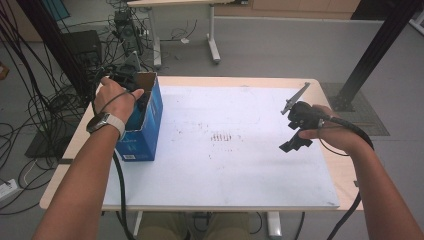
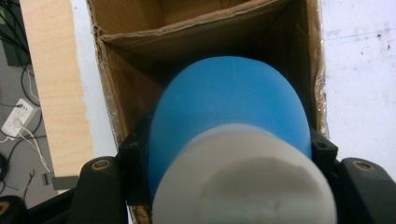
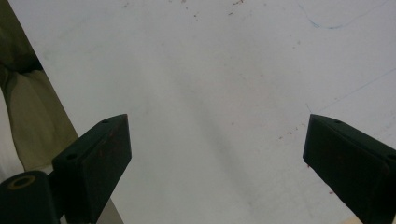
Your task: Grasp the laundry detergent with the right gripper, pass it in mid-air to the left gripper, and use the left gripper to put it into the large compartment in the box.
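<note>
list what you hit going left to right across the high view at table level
left hand with wristwatch → left gripper over the open blue cardboard box → bare white table cover with reddish specks → right gripper, jaws open → right hand

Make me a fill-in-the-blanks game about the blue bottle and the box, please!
1. The left tool is shut on a blue bottle that has a ____ cap.
2. The bottle is at the open top of a box whose outside is ____.
3. The jaws of the right tool stand ____ with nothing between them.
4. The right tool hangs above a ____ sheet that covers the table.

Missing words: white; blue; open; white
</note>
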Demonstrator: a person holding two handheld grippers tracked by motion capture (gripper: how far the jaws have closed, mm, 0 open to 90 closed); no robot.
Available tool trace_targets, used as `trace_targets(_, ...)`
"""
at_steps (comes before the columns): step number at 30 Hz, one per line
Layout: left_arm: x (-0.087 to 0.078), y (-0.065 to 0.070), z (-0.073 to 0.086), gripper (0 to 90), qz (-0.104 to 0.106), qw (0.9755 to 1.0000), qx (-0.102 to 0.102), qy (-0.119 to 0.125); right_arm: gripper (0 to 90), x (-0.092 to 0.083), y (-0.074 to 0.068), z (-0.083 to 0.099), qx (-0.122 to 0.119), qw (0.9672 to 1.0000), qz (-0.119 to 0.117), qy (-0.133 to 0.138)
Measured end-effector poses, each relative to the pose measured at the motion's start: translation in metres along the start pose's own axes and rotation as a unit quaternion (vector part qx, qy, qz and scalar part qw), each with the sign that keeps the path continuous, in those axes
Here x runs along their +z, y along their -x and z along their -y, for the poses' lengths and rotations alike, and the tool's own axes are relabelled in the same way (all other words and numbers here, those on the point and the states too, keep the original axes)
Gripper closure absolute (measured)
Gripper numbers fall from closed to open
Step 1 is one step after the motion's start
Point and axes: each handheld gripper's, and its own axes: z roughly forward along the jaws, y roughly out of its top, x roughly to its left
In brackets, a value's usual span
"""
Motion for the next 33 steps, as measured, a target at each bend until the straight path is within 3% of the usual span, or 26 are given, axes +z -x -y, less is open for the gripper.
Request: trace_targets(33,0.026,-0.002,0.006,37.5,0.008,0.9999,0.004,-0.011,7.5,0.004,0.000,0.000,0.003,1.0000,-0.002,-0.001)
